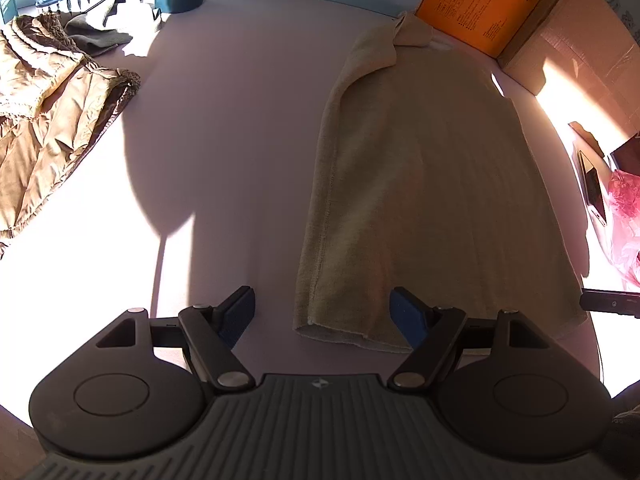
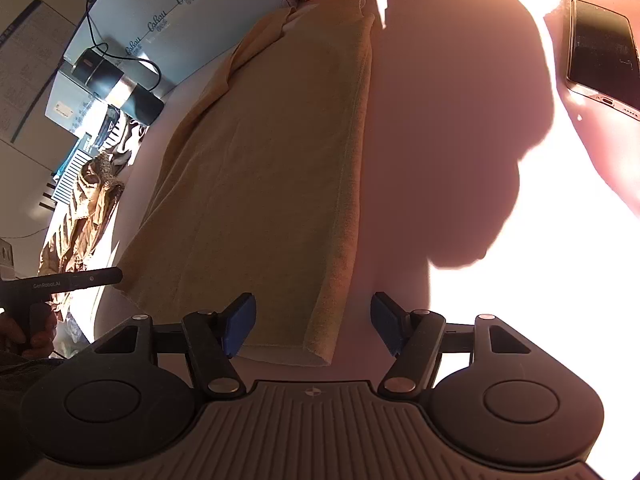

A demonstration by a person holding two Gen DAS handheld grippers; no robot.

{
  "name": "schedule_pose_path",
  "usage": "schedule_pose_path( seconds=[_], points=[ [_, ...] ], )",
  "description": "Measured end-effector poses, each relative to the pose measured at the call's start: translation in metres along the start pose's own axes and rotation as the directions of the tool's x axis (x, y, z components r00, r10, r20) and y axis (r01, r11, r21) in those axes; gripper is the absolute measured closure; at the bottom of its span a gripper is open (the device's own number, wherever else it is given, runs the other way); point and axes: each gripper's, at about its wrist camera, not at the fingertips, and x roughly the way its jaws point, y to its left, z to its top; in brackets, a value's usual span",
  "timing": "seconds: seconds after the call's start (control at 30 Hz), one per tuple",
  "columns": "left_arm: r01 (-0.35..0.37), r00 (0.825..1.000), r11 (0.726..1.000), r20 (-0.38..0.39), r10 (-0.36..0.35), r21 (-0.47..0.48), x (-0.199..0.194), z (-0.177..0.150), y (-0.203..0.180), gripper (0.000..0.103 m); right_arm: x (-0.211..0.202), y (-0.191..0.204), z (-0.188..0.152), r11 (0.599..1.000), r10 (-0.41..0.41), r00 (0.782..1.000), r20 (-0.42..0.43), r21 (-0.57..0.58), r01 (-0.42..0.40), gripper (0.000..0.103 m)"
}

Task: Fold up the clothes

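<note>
Beige garment [image 1: 432,184] lies folded on my counter [image 1: 240,160]; left tongs [image 1: 324,312] and right tongs [image 2: 314,320] hover spread, empty.

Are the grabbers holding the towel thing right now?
No. Both the left gripper and the right gripper are open with nothing between their fingers, by the near corners of the folded beige cloth.

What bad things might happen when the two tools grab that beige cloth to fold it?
1. The folded beige garment lies in layers; each open tool, left tool and right tool, sits at a near corner and might pinch only the top layer, so the fold slides apart.
2. A sleeve is bunched at the far end and may flop out.
3. The phone lies close on the right; a swinging cloth might nudge it.
</note>
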Motion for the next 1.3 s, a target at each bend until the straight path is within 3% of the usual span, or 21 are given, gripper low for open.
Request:
schedule_pose_path(
  seconds=[0.03, 0.07, 0.1, 0.13, 0.33, 0.67, 0.77, 0.83, 0.9, 0.93, 1.03, 1.13, 1.2, 1.3],
  points=[
    [-0.003, 1.0, 1.0, 0.003, 0.003, 0.011, 0.0, 0.0, -0.001, 0.054, 0.0, 0.001, 0.0, 1.0, -0.004, 1.0, -0.005, -0.007, 0.004, 0.043],
    [0.0, 1.0, 1.0, 0.002, 0.0, 0.024, 0.001, 0.0, -0.002, 0.065, 0.001, 0.001, 0.0, 1.0, -0.004, 1.0, -0.015, -0.011, 0.004, 0.056],
    [0.005, 1.0, 1.0, -0.003, -0.005, 0.027, 0.0, 0.0, -0.002, 0.09, 0.002, 0.001, 0.0, 1.0, -0.001, 0.999, -0.033, -0.01, 0.001, 0.096],
    [0.011, 1.0, 1.0, -0.007, -0.011, 0.029, 0.0, 0.0, -0.002, 0.1, 0.004, 0.002, 0.0, 1.0, -0.003, 0.999, -0.048, -0.015, 0.003, 0.097],
    [0.035, 0.999, 0.998, 0.034, -0.037, 0.045, -0.019, -0.003, -0.001, 0.1, -0.004, 0.009, -0.002, 0.998, 0.041, 0.999, -0.028, -0.04, -0.042, 0.098],
    [0.05, 0.996, 0.997, 0.073, -0.054, 0.053, -0.059, -0.005, 0.006, 0.101, -0.049, 0.009, 0.009, 0.993, 0.103, 0.995, 0.018, -0.053, -0.102, 0.098],
    [0.045, 0.996, 0.996, 0.068, -0.05, 0.075, -0.074, -0.008, 0.005, 0.101, -0.065, 0.015, 0.011, 0.989, 0.131, 0.991, 0.012, -0.069, -0.129, 0.101],
    [0.05, 0.998, 0.996, 0.018, -0.052, 0.07, -0.073, -0.012, 0.01, 0.1, -0.073, 0.016, 0.01, 0.987, 0.138, 0.99, -0.008, -0.079, -0.138, 0.101],
    [0.028, 0.997, 0.996, -0.076, -0.022, 0.083, -0.061, -0.019, 0.015, 0.098, -0.07, 0.013, 0.007, 0.988, 0.115, 0.992, -0.06, -0.095, -0.12, 0.101],
    [0.016, 0.992, 0.996, -0.123, -0.005, 0.091, -0.055, -0.023, 0.017, 0.09, -0.065, 0.01, 0.005, 0.99, 0.092, 0.991, -0.094, -0.101, -0.102, 0.101],
    [-0.136, 0.961, 0.977, -0.219, 0.171, 0.164, -0.038, -0.034, 0.02, 0.083, -0.045, 0.007, -0.002, 0.982, -0.065, 0.979, -0.192, -0.185, 0.029, 0.099],
    [-0.173, 0.958, 0.973, -0.201, 0.202, 0.155, -0.044, -0.031, 0.028, 0.078, -0.035, 0.017, -0.005, 0.925, -0.226, 0.953, -0.202, -0.35, 0.145, 0.093],
    [-0.169, 0.972, 0.978, -0.145, 0.186, 0.123, -0.05, -0.017, 0.035, 0.069, -0.037, 0.019, 0.002, 0.922, -0.223, 0.96, -0.171, -0.357, 0.151, 0.078],
    [-0.124, 0.99, 0.983, -0.047, 0.132, 0.136, -0.051, 0.016, 0.029, 0.059, -0.037, 0.025, 0.024, 0.917, -0.195, 0.975, -0.102, -0.371, 0.145, 0.07]
  ],
)
